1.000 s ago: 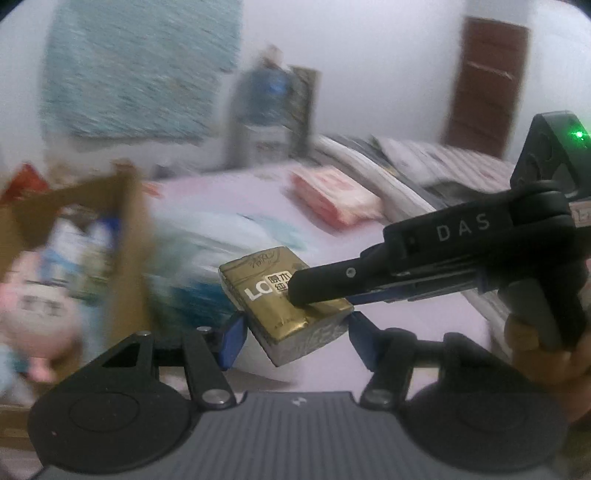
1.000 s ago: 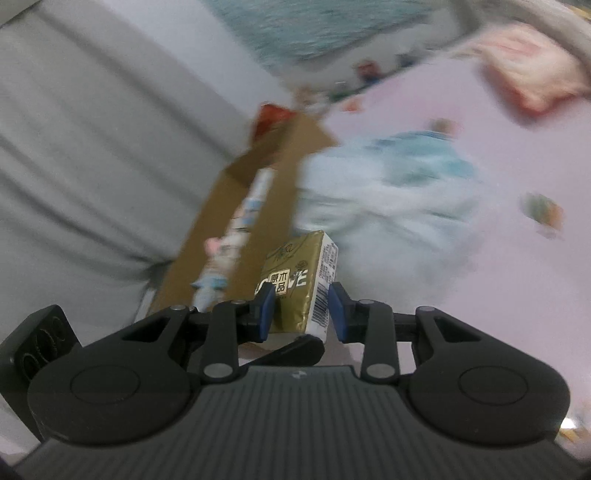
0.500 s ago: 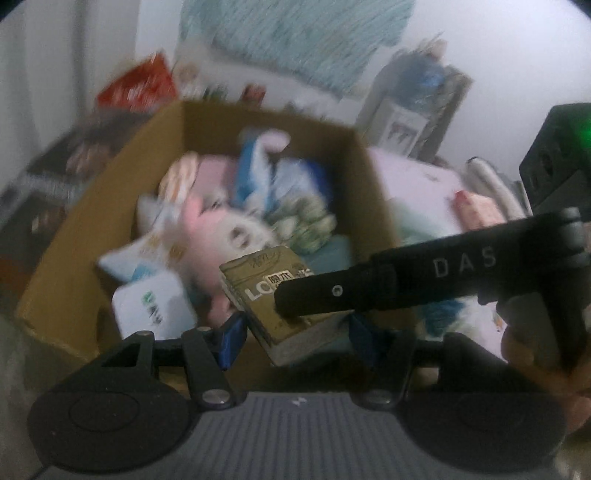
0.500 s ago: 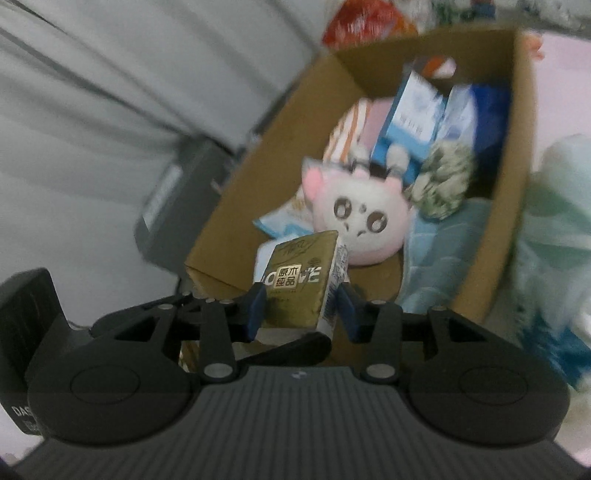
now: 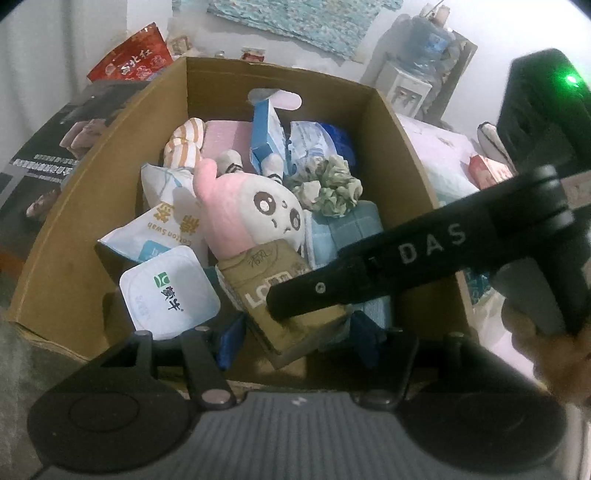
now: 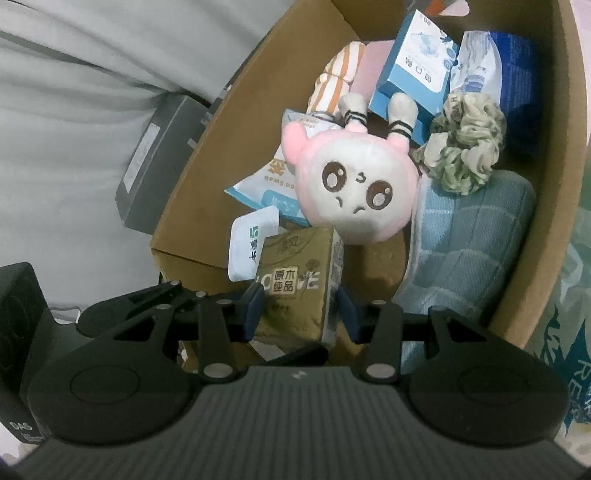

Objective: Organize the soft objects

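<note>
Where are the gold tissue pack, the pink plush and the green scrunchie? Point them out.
gold tissue pack [image 6: 295,291]: right wrist view, front label.
pink plush [image 6: 354,184]: right wrist view, face.
green scrunchie [image 5: 328,186]: left wrist view, ruffled fabric.

White wall [image 5: 491,22] behind, teal hanging [image 5: 295,18], possibly a water dispenser [image 5: 410,88]; grey curtain [image 6: 74,92].

I see a pink bed [image 5: 439,140]. A brown box [image 5: 70,251] sits on it, next to a soft blue-green bundle [image 5: 450,184]. A red and white pack [image 5: 487,171] lies farther back on the bed. I cannot tell what the box's near side sits on.
</note>
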### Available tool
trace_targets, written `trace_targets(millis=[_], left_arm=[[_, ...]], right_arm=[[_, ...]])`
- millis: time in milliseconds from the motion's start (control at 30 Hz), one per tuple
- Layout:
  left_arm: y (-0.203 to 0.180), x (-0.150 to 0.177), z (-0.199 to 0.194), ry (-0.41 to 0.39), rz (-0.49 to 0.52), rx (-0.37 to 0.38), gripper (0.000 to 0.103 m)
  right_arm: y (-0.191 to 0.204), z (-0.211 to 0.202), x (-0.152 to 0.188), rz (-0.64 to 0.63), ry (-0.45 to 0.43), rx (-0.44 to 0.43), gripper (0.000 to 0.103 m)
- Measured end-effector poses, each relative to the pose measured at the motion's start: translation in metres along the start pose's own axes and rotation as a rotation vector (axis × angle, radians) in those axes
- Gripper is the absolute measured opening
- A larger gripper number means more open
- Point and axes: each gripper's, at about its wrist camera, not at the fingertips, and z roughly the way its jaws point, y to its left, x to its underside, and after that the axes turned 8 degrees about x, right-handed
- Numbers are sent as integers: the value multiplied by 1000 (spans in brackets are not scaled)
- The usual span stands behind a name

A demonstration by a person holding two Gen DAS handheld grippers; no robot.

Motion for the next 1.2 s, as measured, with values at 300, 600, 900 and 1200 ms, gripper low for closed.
trace_targets(millis=[300,600,900,1200], left_arm=[[2,1,-18,-30,16,-14,75],[-3,6,-38,-208,74,-110,71],[-2,9,-27,-253,73,-157,61],[7,14,-25,-259,69,-159,57]], right_arm=[[-1,3,-9,15,42,-8,52],[-1,-18,-27,-5,-114,-4,52],[18,-2,-82,-159,-233,148,50],[12,46,-96,-143,-161,133,50]])
